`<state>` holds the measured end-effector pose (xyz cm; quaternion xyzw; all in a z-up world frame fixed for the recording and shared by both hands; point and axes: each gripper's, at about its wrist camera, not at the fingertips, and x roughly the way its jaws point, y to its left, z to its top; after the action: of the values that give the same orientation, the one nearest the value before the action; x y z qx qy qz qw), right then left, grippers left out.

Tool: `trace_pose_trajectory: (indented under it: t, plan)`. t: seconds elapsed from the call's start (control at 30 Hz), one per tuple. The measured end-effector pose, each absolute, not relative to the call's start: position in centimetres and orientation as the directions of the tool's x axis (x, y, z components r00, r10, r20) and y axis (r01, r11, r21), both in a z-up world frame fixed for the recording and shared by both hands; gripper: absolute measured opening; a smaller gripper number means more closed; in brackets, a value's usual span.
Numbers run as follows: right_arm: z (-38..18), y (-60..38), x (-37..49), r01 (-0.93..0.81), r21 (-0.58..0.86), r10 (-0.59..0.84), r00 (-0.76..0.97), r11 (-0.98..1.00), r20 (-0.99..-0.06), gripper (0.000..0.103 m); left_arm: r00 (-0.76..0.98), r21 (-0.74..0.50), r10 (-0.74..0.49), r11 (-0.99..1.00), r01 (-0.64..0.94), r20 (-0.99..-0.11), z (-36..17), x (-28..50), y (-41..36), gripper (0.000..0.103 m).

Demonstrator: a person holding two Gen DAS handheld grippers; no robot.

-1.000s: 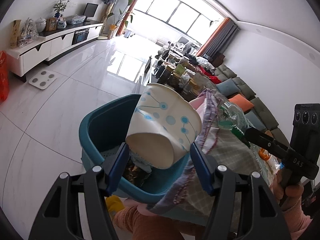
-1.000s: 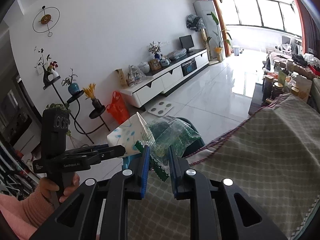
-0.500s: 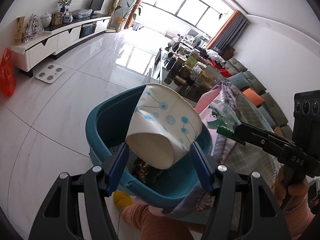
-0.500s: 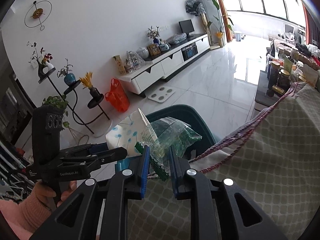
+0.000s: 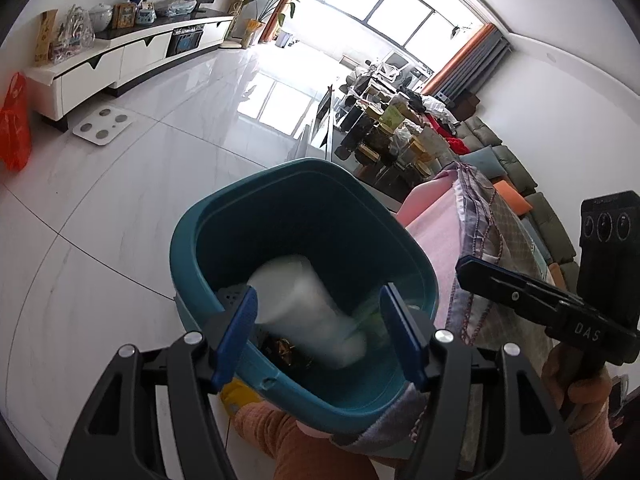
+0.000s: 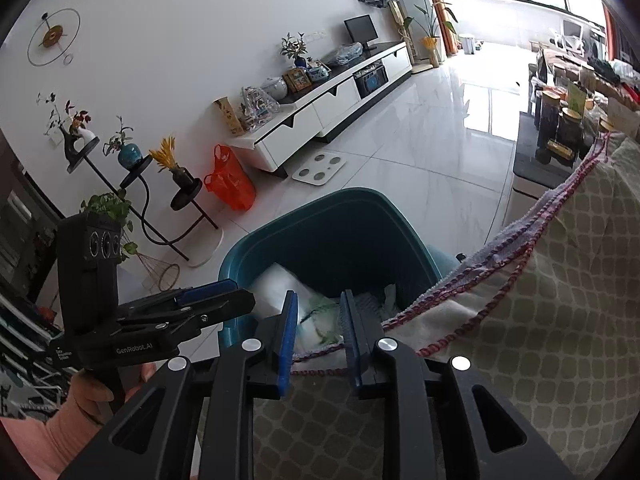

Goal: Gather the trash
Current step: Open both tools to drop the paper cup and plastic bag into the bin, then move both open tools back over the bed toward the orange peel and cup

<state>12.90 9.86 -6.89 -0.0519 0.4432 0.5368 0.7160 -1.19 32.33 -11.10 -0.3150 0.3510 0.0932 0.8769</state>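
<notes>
Teal plastic bin [image 5: 298,216]: rounded-square mouth, smooth glossy walls, thick rolled rim; standing on white polished floor tiles [image 5: 132,168], hard against the edge of a fabric-covered surface. Same bin in the right wrist view [image 6: 340,224].

White paper cup [image 5: 308,308]: tapered, matte, motion-blurred, inside the bin near its closest wall, lying tilted. Not gripped; clear of both blue pads. Also visible in the right wrist view as a pale form against the bin's left wall [image 6: 276,284].

Clear crinkled plastic wrapper with green print [image 6: 320,314]: thin film, inside the bin just past the near rim, beside the cup. Seen between the right fingers but beyond and below them, not pinched.

Dark crumpled scraps [image 5: 286,350] on the bin floor under the cup.

Left gripper [image 5: 318,332]: black angular frame, flat blue rubber pads, jaws set wide and holding nothing, poised over the bin's near rim. Body also seen from the right wrist view [image 6: 216,300], handle in a hand with a pink sleeve [image 6: 96,396].

Right gripper [image 6: 318,320]: same build, ribbed blue pads, jaws narrow and opening, nothing pressed between them. Seen side-on from the left wrist view [image 5: 472,272], over the cloth edge at the bin's right.

Quilted beige cloth with a lattice pattern [image 6: 560,320], edged in red-stitched trim, draped up to the bin's rim.
</notes>
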Motion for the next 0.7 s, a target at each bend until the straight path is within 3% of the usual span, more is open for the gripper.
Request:
trace_pose_trajectory:
  t: [0.4, 0.7]
  plan:
    - [-6.1, 6.7, 13.1, -0.8, 0.421, 0.754, 0.06, 0.428, -0.654, 0.027, 0.798, -0.493, -0.065, 0.815, -0.304, -0.599, -8.9, -2.3, 30.6, 0.064]
    - [-3.7, 1.1, 12.0, -0.805, 0.403, 0.795, 0.133, 0.434, -0.592, 0.037, 0.857, -0.466, -0.154, 0.878, -0.11, -0.492, -5.2, -1.9, 25.4, 0.065]
